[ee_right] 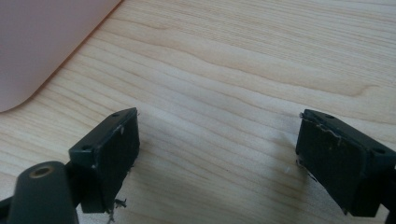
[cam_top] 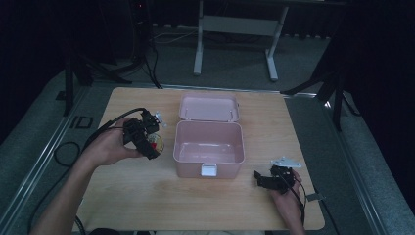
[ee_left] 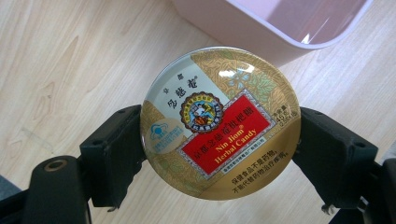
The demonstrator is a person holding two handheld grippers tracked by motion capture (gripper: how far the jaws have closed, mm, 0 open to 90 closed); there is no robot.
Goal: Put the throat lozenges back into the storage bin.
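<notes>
My left gripper [cam_top: 147, 139] is up off the table with its jaws squeezed tight, and my right gripper [cam_top: 264, 180] rests low with jaws wide apart.

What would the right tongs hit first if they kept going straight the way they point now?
Most likely the bare wooden table: the open right tongs hold nothing and point down at it. The pink box lies off to one side, apparently out of line.

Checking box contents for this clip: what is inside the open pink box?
The pink box looks empty in the high view: bare pink floor and walls. Its near wall hides the front strip of the floor. The round candy tin is outside, clamped in the left tool.
</notes>
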